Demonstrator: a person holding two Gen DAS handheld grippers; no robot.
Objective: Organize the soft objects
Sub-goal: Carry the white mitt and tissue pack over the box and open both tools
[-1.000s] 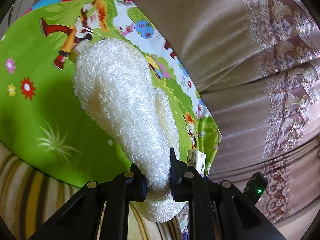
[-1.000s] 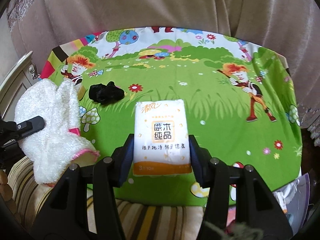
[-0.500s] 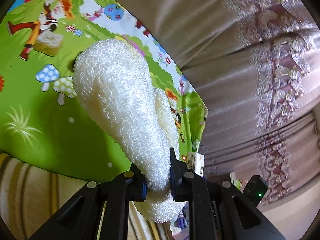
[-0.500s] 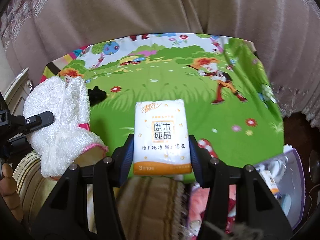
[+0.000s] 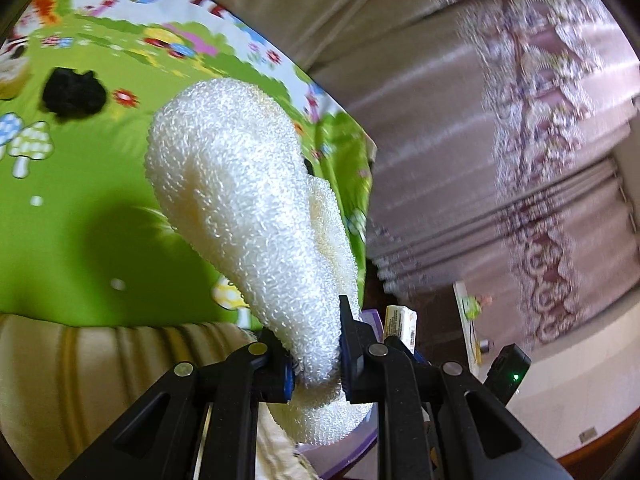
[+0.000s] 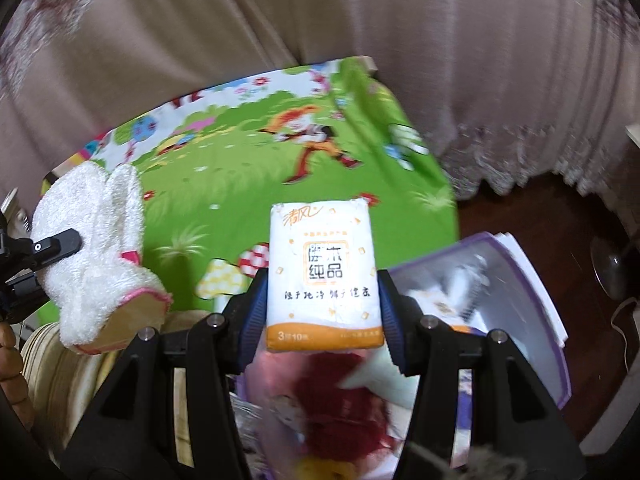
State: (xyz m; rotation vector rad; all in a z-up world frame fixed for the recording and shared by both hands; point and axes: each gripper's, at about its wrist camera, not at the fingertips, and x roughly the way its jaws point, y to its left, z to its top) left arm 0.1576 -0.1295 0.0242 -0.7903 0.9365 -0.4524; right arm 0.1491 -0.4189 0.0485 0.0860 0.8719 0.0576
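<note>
My left gripper [image 5: 316,364] is shut on a white fluffy glove [image 5: 244,208], which sticks up and forward out of the jaws. From the right wrist view the same glove [image 6: 96,248] shows its pink-trimmed cuff at the left, with the left gripper's black finger across it. My right gripper [image 6: 322,308] is shut on a white and orange tissue pack [image 6: 322,276], held upright above a purple-rimmed clear bin [image 6: 516,280]. In the bin lie a red soft thing and other blurred items. A black fabric lump [image 5: 74,92] lies on the green cartoon cloth [image 5: 60,216].
The cartoon cloth [image 6: 224,184] covers a table backed by beige curtains [image 6: 320,16]. A striped cushion [image 5: 80,364] lies along the near edge. Dark wooden floor [image 6: 540,216] shows to the right, with a small device showing a green light [image 5: 510,372].
Both grippers have swung to the right with their loads. The bin has come into sight under the tissue pack, and the black fabric lump now appears in the left wrist view.
</note>
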